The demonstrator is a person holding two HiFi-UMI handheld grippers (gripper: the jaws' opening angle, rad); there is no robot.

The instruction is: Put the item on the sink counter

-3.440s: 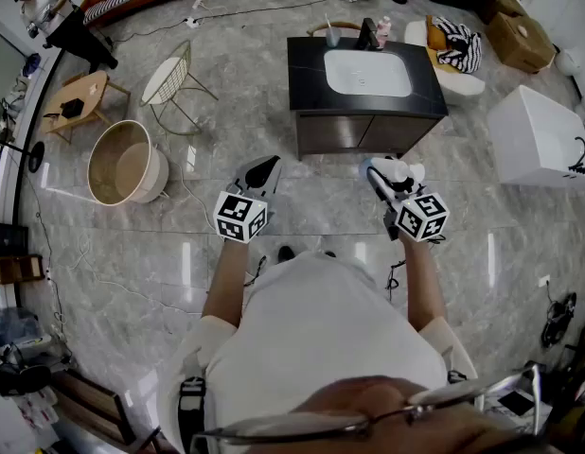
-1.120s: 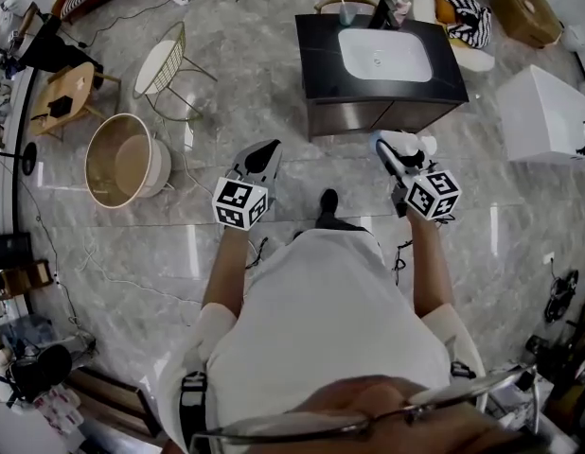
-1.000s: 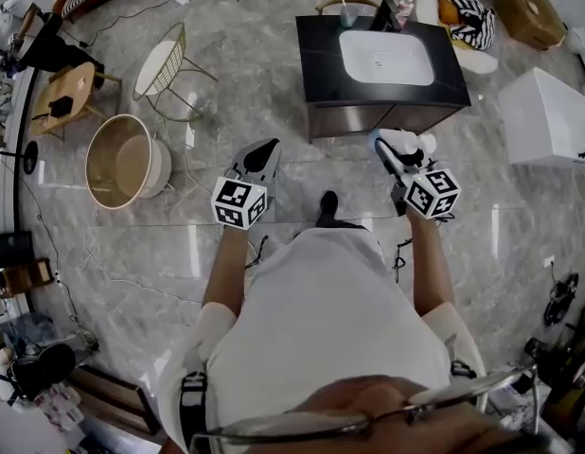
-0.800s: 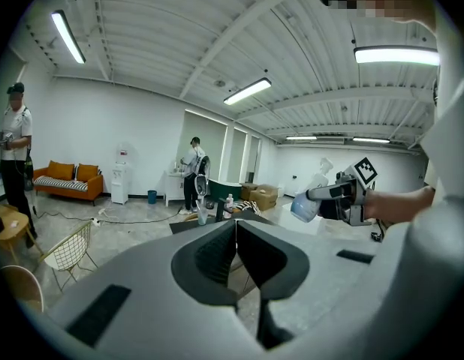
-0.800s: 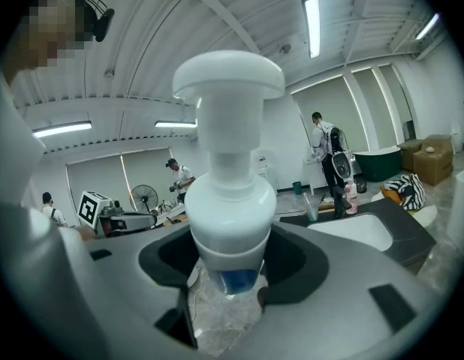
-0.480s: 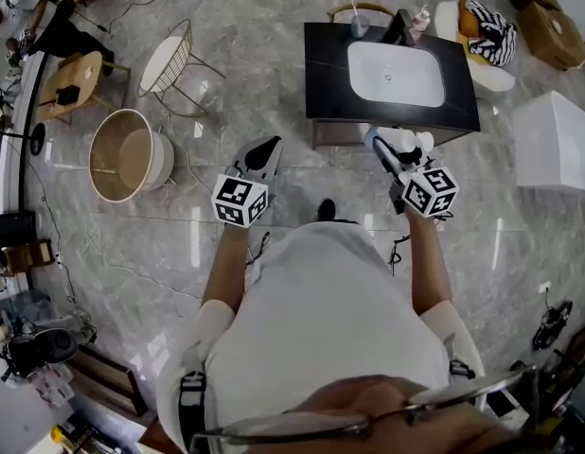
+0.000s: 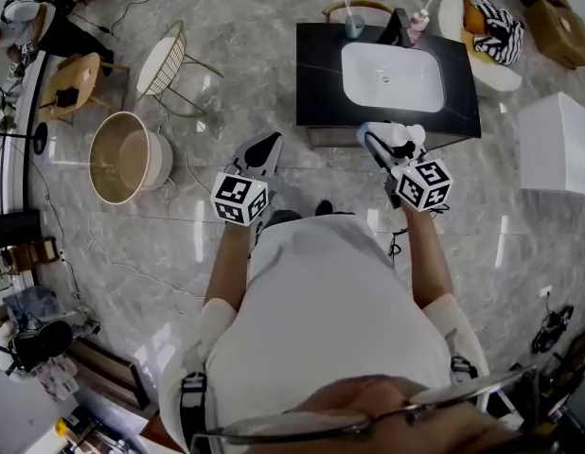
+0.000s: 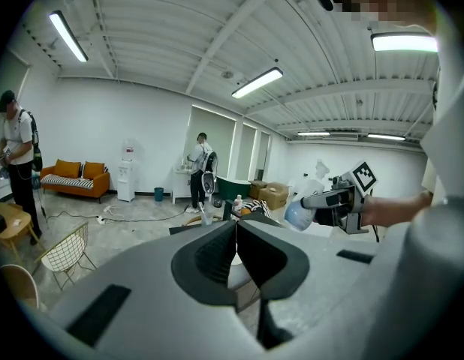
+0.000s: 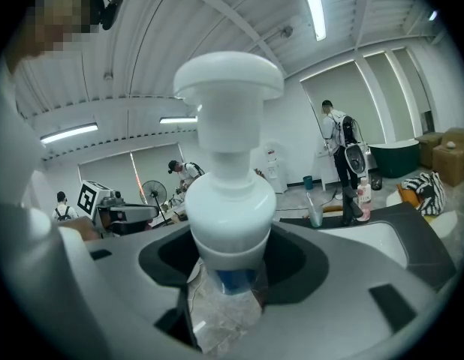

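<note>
Grey marble floor (image 7: 245, 74) in an open white room, with a dark sink counter (image 7: 316, 83) and its white basin (image 7: 392, 76) just ahead of the person.
The right gripper (image 7: 385, 145) pinches a white-topped pump bottle (image 9: 228, 193), jaws spread wide around it, at the counter's front edge and seemingly above the floor. The left gripper (image 7: 262, 151) is empty, jaws pressed together.
</note>
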